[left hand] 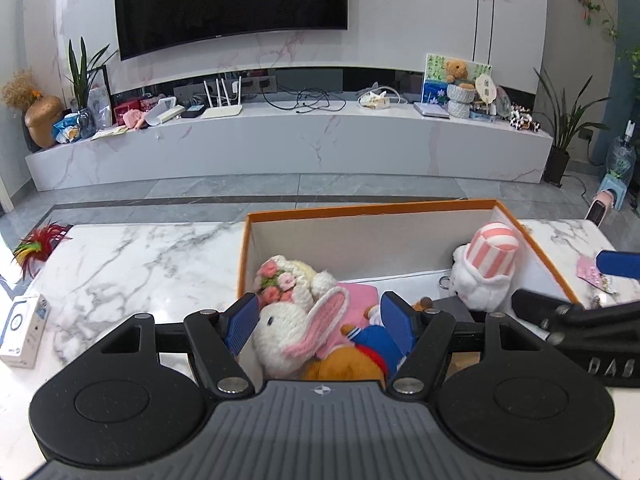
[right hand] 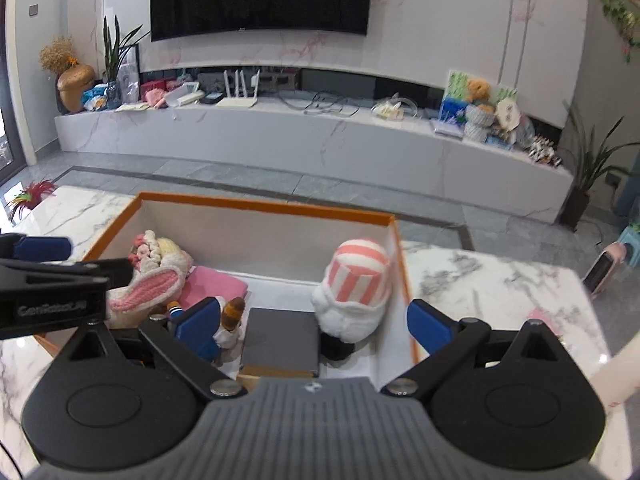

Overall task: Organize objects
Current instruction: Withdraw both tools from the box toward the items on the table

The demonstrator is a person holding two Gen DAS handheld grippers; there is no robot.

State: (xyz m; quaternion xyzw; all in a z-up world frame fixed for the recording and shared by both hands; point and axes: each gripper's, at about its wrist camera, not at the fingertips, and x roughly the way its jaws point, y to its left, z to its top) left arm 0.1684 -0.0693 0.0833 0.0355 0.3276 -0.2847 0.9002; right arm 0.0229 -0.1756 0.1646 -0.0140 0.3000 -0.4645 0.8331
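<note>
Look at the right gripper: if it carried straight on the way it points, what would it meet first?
Probably the dark flat box lying in the orange-rimmed box, directly ahead between the open fingers of the right gripper. The striped-hat plush sits just beside that line; depth is uncertain.

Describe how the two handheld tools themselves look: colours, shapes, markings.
Both match. The left tool and right tool have black angular linkage arms with silver pivot pins, blue ribbed pads, two round black discs, and a grey ribbed centre plate with a small white emblem. White lettering marks each side. No cables or sleeves show.
</note>
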